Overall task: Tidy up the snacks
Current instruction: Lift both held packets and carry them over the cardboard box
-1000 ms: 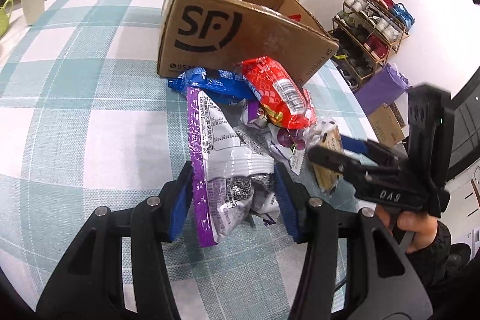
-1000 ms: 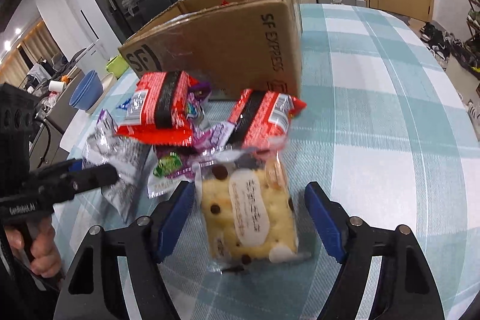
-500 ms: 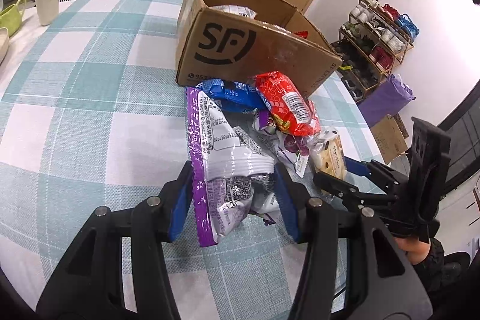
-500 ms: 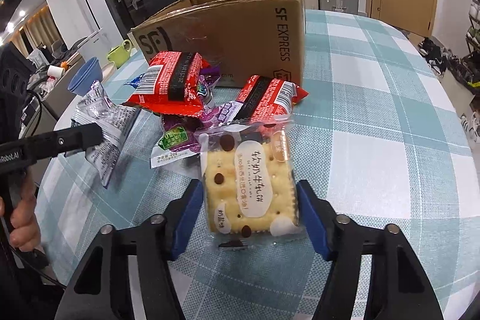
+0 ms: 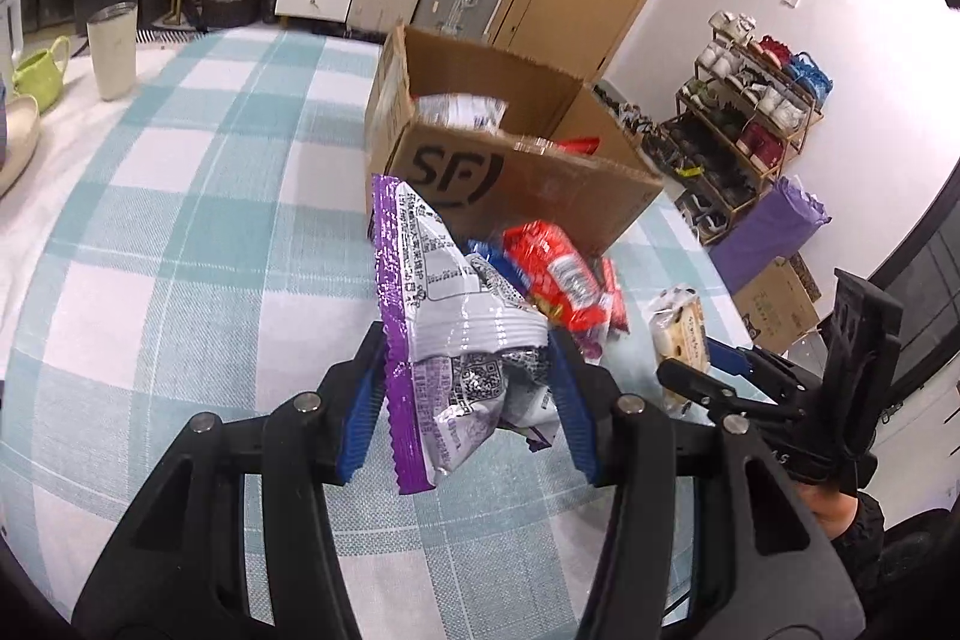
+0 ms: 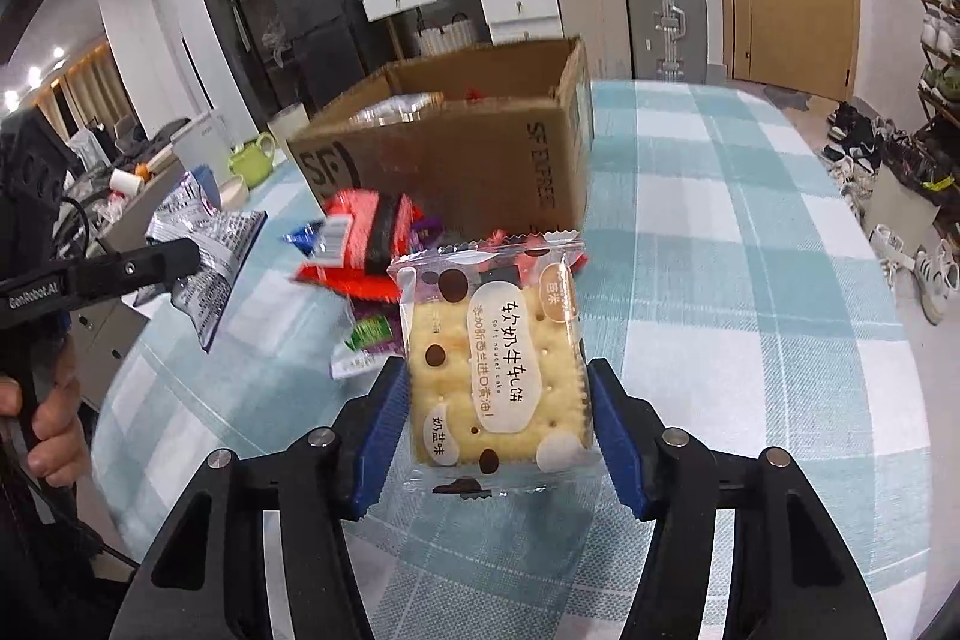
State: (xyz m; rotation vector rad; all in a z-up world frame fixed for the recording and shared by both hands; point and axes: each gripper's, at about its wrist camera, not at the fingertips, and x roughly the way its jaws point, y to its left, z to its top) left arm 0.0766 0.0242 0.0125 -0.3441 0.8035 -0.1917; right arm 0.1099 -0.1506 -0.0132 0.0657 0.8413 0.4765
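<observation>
My left gripper [image 5: 465, 400] is shut on a purple and silver snack bag [image 5: 444, 328], held above the checked tablecloth. My right gripper [image 6: 498, 412] is shut on a clear cracker pack [image 6: 495, 364] with brown dots, lifted off the table. Ahead of both stands an open cardboard box [image 5: 510, 160] [image 6: 456, 160] with several snacks inside. A pile of loose snacks lies in front of the box, with a red packet [image 5: 555, 274] [image 6: 369, 238] on top. In the left wrist view the right gripper [image 5: 708, 370] shows holding the cracker pack [image 5: 681, 334]. The right wrist view shows the left gripper [image 6: 174, 262] with the purple bag [image 6: 210, 250].
A white tumbler [image 5: 112, 49] and a green teapot [image 5: 42, 73] stand at the table's far left edge. A shoe rack [image 5: 756, 100] and a purple bag stand on the floor beyond the right edge. A person's hand [image 6: 51, 424] holds the left gripper's handle.
The right gripper closed on the cracker pack and lifted it off the table. The left gripper rose with the purple bag, clear of the snack pile.
</observation>
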